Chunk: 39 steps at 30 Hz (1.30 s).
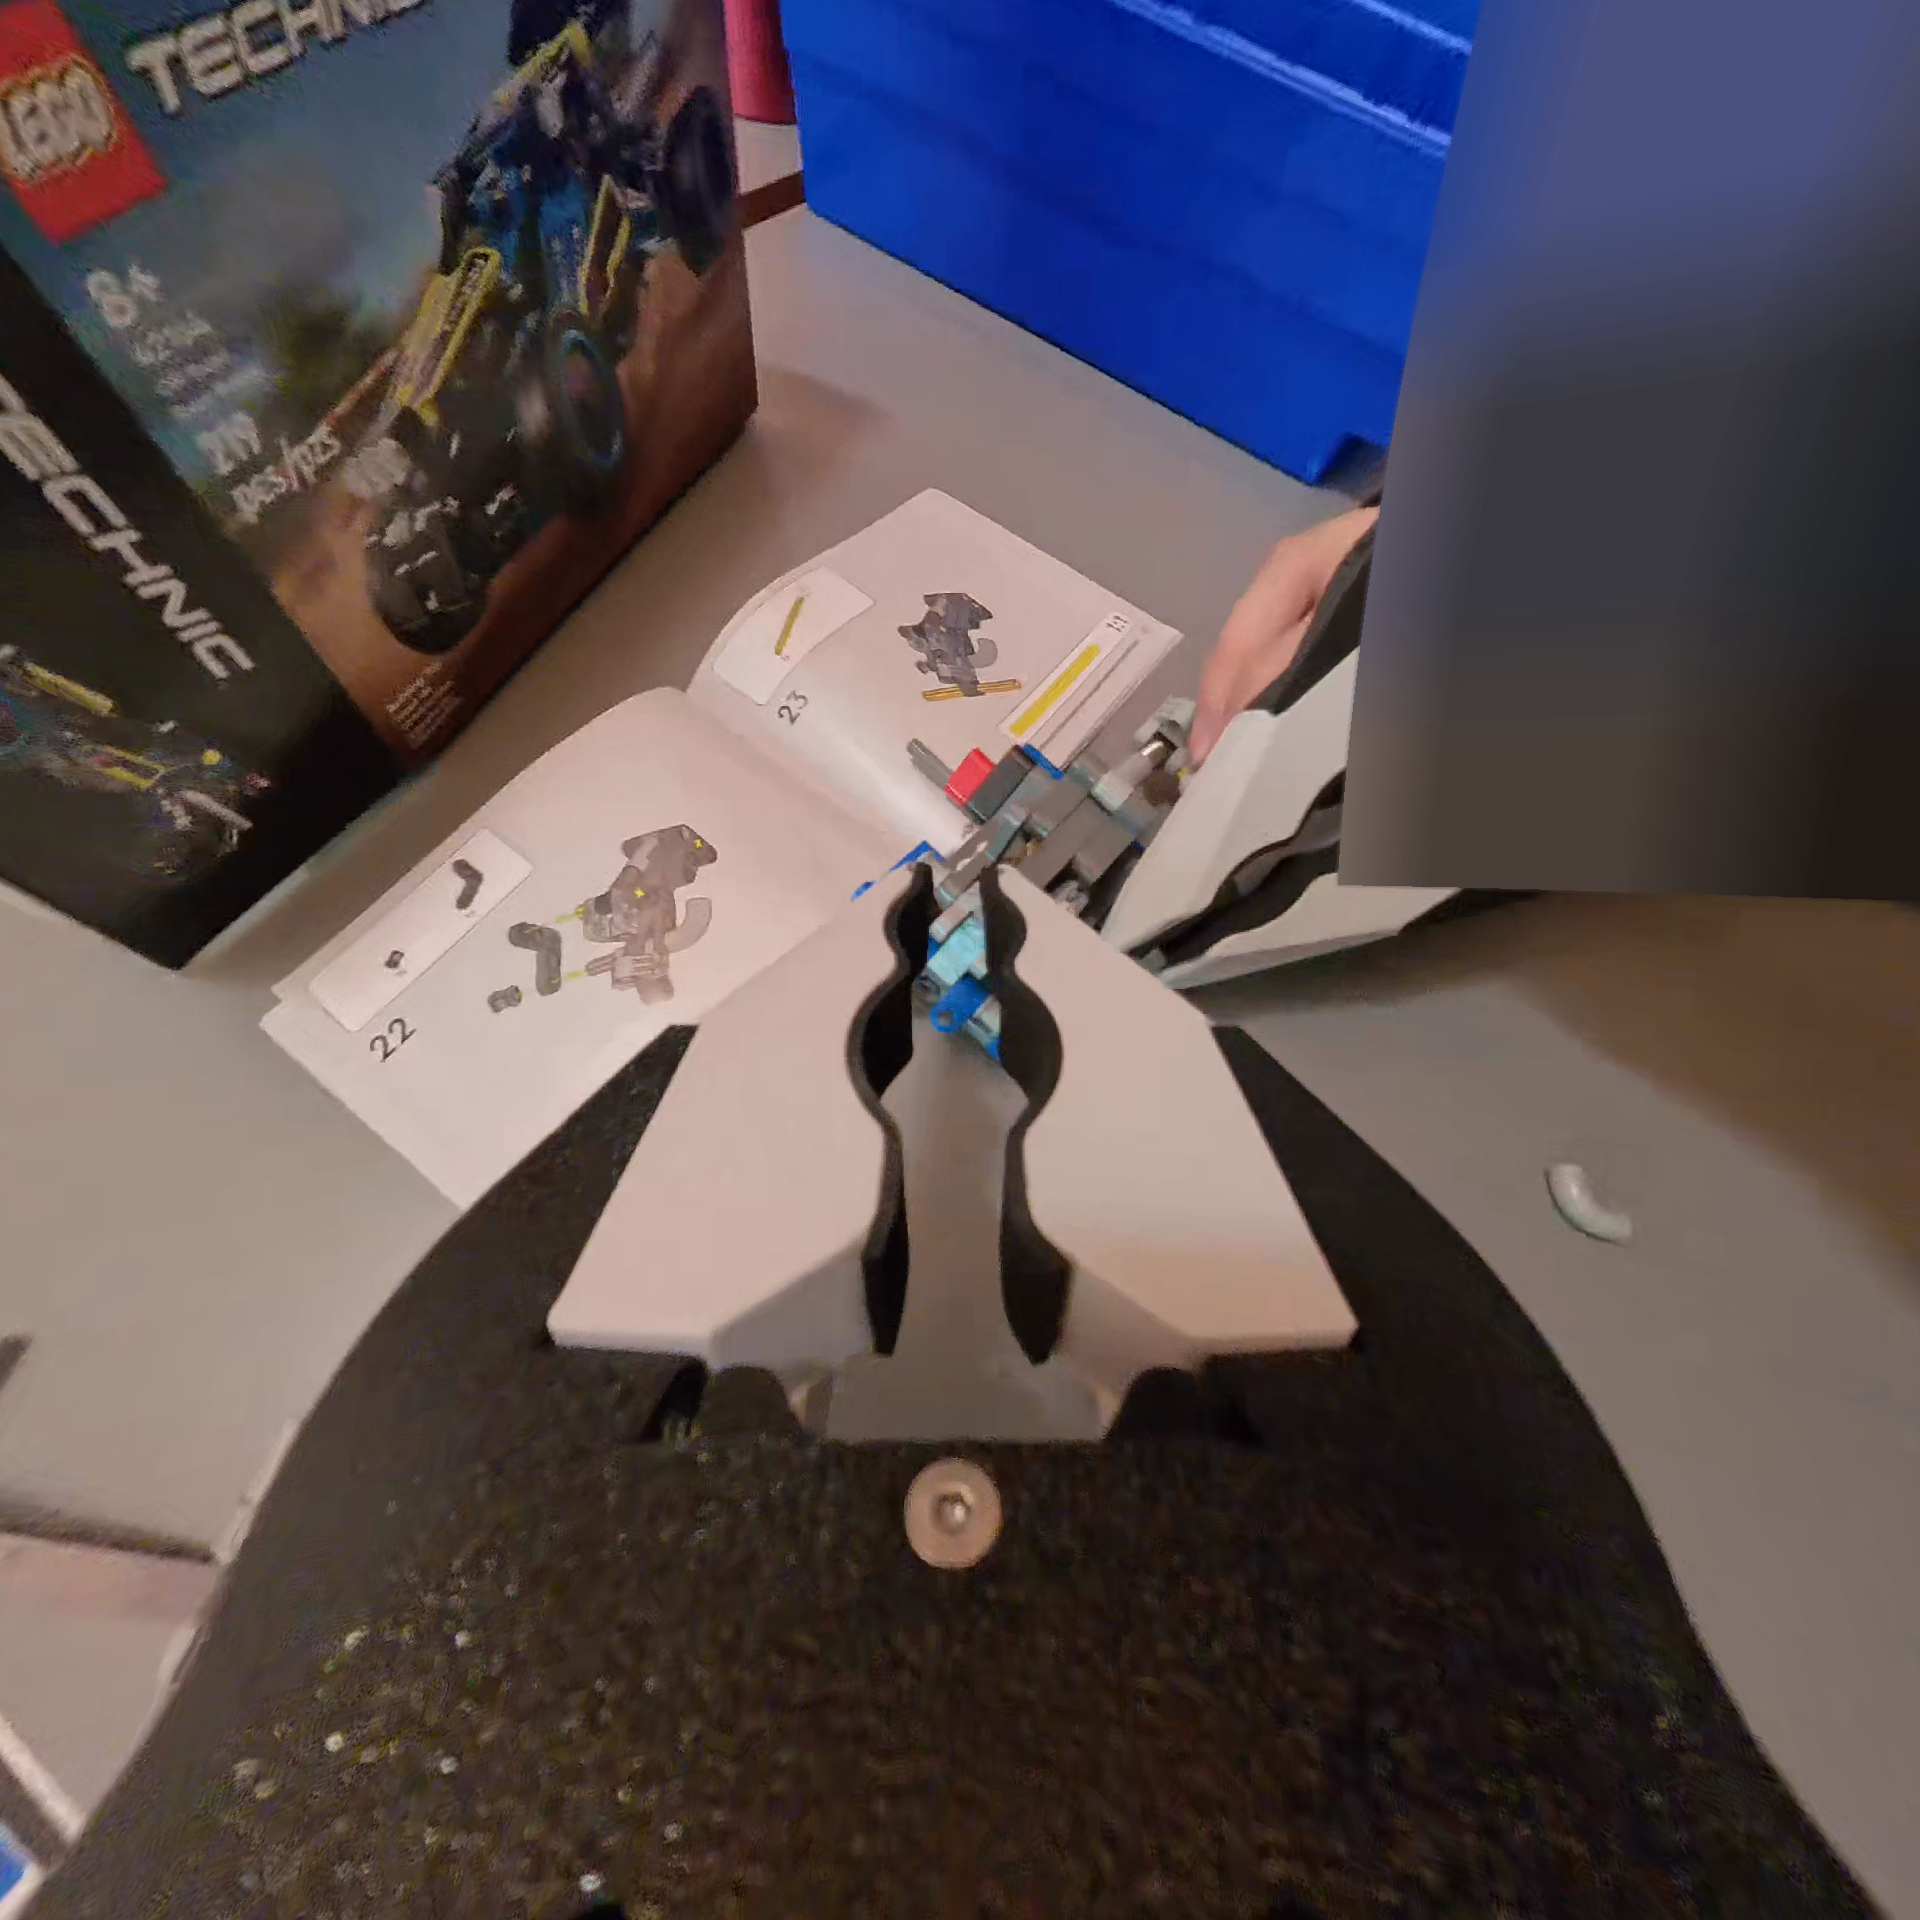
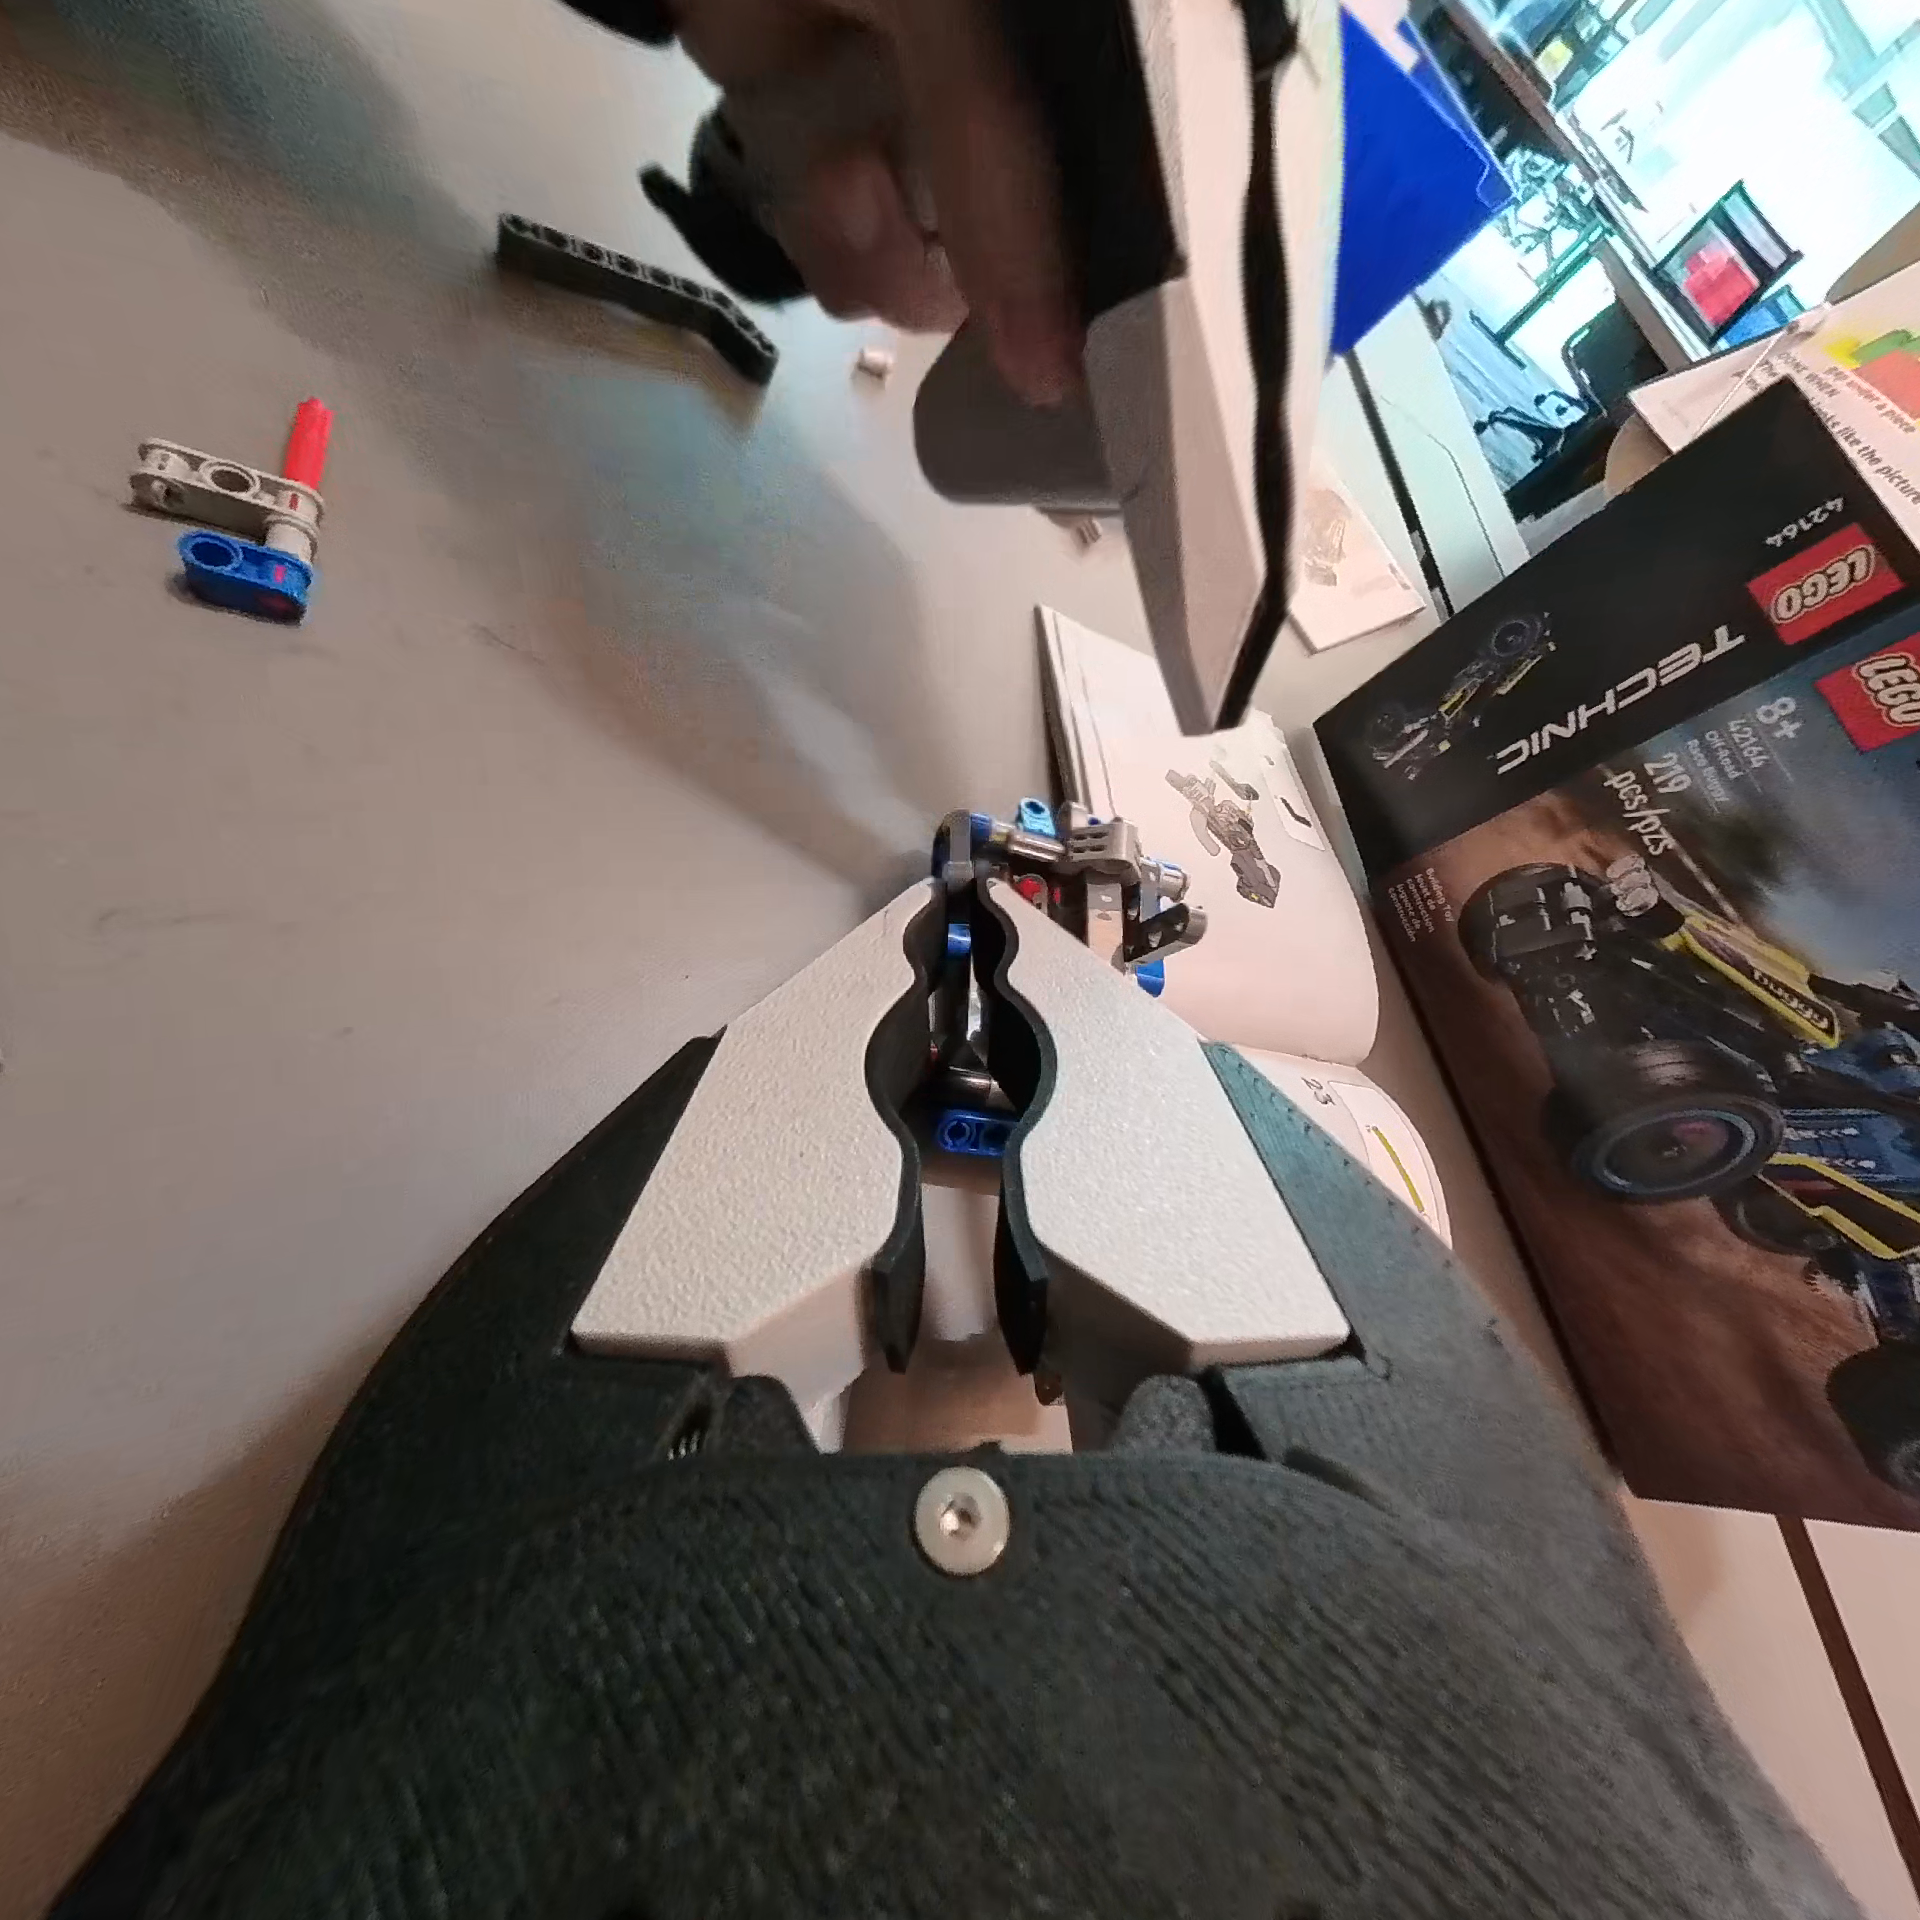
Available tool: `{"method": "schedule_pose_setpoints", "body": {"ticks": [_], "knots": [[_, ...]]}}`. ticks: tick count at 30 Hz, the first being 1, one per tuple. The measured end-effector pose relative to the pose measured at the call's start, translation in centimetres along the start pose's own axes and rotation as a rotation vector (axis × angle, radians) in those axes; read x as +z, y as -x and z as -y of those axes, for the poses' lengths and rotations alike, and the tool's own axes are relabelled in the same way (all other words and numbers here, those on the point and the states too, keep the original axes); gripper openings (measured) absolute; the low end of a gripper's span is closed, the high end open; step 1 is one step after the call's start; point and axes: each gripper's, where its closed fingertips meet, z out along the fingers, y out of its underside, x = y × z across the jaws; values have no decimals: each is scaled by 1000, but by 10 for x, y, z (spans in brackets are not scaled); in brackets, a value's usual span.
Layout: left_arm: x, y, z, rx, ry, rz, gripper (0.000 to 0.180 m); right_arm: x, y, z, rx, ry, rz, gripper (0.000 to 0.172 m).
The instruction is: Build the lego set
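Note:
A small brick assembly (image 1: 1049,800) of grey, blue and red parts hangs over an open instruction booklet (image 1: 623,831). My right gripper (image 2: 961,899) is shut on a dark beam at one end of this assembly (image 2: 1091,862). The right gripper also shows at the right of the left wrist view (image 1: 1226,831), with a hand behind it. My left gripper (image 1: 954,883) has its jaws a narrow slit apart, and the assembly shows through the slit. In the right wrist view the left gripper's fingers (image 2: 1195,520) end a little short of the assembly and do not touch it.
A toy-set box (image 1: 364,364) stands at the left, beside the booklet. A blue bin (image 1: 1091,208) is behind. A grey curved piece (image 1: 1584,1200) lies loose on the table. A grey, red and blue sub-assembly (image 2: 234,509) and a dark bent beam (image 2: 634,281) lie farther off. The grippers' ends are close to 5 centimeters from one another.

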Motion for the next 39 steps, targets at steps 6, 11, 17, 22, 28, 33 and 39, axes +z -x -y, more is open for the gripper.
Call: {"method": "schedule_pose_setpoints", "body": {"ticks": [6,11,17,22,28,33,39], "knots": [[11,-8,-12,-17,172,88,8,0,2,0,-37,3,-10,0],[16,-7,-19,-89,206,97,11,0,1,0,-39,-3,-17,0],[21,-4,-21,-95,210,126,14,0,1,1,-45,-9,-23,0],[20,-2,-22,-147,185,131,8,-1,0,2,-42,-14,-30,0],[20,-6,-18,-417,68,-42,6,-2,-2,6,-23,-34,-41,0],[20,-5,-23,-575,-3,-100,5,-4,-5,8,43,-16,-86,0],[19,-8,-24,-682,-88,-119,4,-3,-1,8,91,29,-118,0]]}}
